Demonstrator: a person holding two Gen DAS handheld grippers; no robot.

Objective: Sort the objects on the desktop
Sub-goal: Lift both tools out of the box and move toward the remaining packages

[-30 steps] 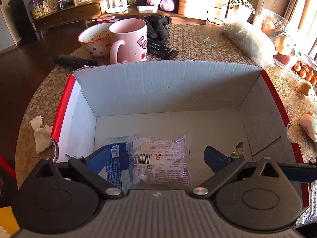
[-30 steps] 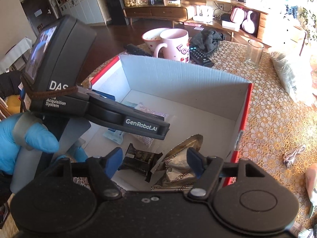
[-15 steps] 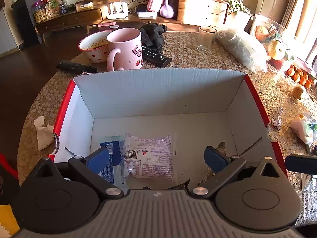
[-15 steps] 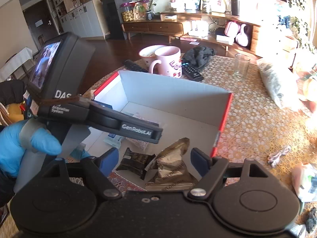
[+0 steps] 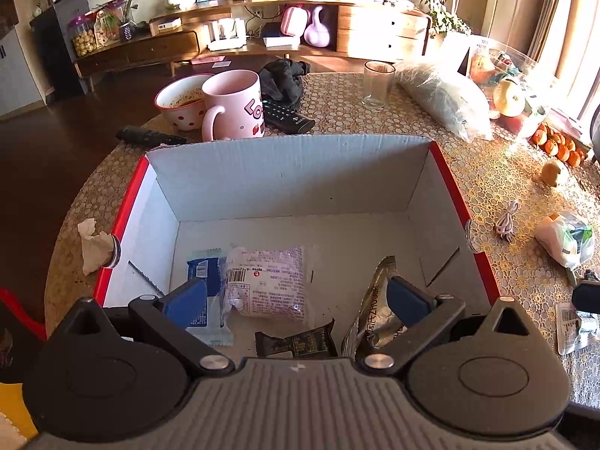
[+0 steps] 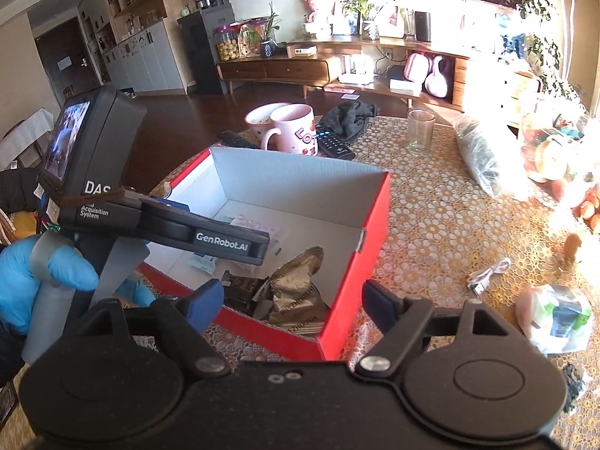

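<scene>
- Right gripper (image 6: 294, 300) has just been spreading its fingers (image 6: 204, 298); they're wide now with nothing between them, hanging over the near corner of the red box (image 6: 352, 262).
- Left gripper (image 5: 296, 296) is parted and empty too, looking down into the same box.
- Already in the box: a gold foil packet (image 5: 375, 311), a dark bar wrapper (image 5: 296, 341), a pale purple pouch (image 5: 270, 281) and a blue sachet (image 5: 204, 273).
- Likely next candidate, a white plastic bag (image 6: 555, 318), sits on the surface to the right of the box. It looks light, soft and crinkly, probably slippery; I'd pinch a bunched fold at its top rather than the bulging middle.
- A white cable (image 6: 487, 275) lies between box and bag, limp and easy to snag.
- Further off, pink mug (image 5: 232, 105), bowl (image 5: 180, 99) and drinking glass (image 5: 377, 84) look breakable; two remotes lie near them.
- The box's tall wall stands in the way of a low approach.
</scene>
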